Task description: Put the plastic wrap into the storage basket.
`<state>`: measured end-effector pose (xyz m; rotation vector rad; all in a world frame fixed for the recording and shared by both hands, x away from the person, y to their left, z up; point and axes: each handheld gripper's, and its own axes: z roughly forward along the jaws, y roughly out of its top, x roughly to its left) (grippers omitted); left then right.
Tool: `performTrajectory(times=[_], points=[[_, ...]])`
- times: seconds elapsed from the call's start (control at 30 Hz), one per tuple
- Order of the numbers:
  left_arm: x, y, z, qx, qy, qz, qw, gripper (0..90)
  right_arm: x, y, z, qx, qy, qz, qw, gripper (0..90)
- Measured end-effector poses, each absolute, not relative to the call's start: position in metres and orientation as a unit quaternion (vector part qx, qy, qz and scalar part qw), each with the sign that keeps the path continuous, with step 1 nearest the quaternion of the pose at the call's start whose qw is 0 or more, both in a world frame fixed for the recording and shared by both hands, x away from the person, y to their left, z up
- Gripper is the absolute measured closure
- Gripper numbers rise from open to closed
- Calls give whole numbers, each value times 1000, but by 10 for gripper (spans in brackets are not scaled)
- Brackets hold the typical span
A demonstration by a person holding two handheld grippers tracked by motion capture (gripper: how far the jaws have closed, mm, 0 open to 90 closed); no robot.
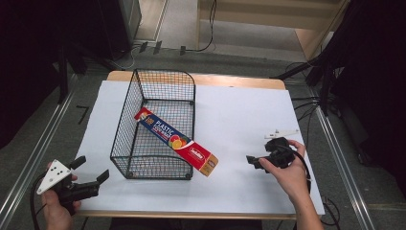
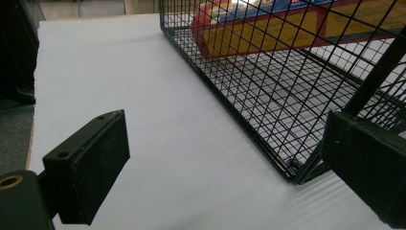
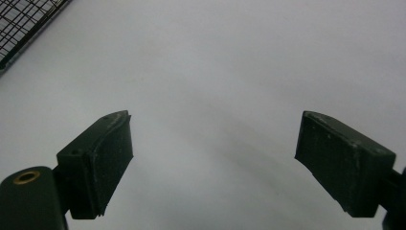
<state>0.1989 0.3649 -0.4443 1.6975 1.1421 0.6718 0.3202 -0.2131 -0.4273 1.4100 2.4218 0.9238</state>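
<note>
Basket (image 1: 155, 125) of black wire sits mid-counter (image 1: 239, 120), and the plastic-wrap box (image 1: 175, 140) leans across its right rim — one end inside, the other poking out. Both claws are empty with jaws spread: left claw (image 1: 91, 168) near the front-left corner, right claw (image 1: 253, 161) out to the right. Likely next — seat the box fully inside.

Wire basket (image 1: 158, 125): showing black, a fine square mesh on all walls and floor. Box of plastic wrap (image 1: 176, 141): showing red ends, a blue band with white lettering, an orange-yellow side, and an orange fruit picture. Bench (image 1: 239, 124): wearing a plain white sheet, a light wooden edge showing at the far side. Left gripper (image 1: 91, 168): showing black, carrying a pale grey plate with dark dots. Right gripper (image 1: 261, 154): showing black throughout.
</note>
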Motion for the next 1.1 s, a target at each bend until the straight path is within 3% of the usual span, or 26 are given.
performTrajectory(times=[0.6, 0.9, 1.1], points=[[198, 365, -444, 695, 467, 275, 473, 35, 273, -278, -462, 510, 770, 365, 119, 127], [198, 365, -443, 694, 466, 274, 475, 35, 245, -317, -469, 527, 735, 397, 156, 135], [199, 365, -443, 694, 467, 276, 474, 35, 244, -331, -476, 546, 720, 401, 147, 134]])
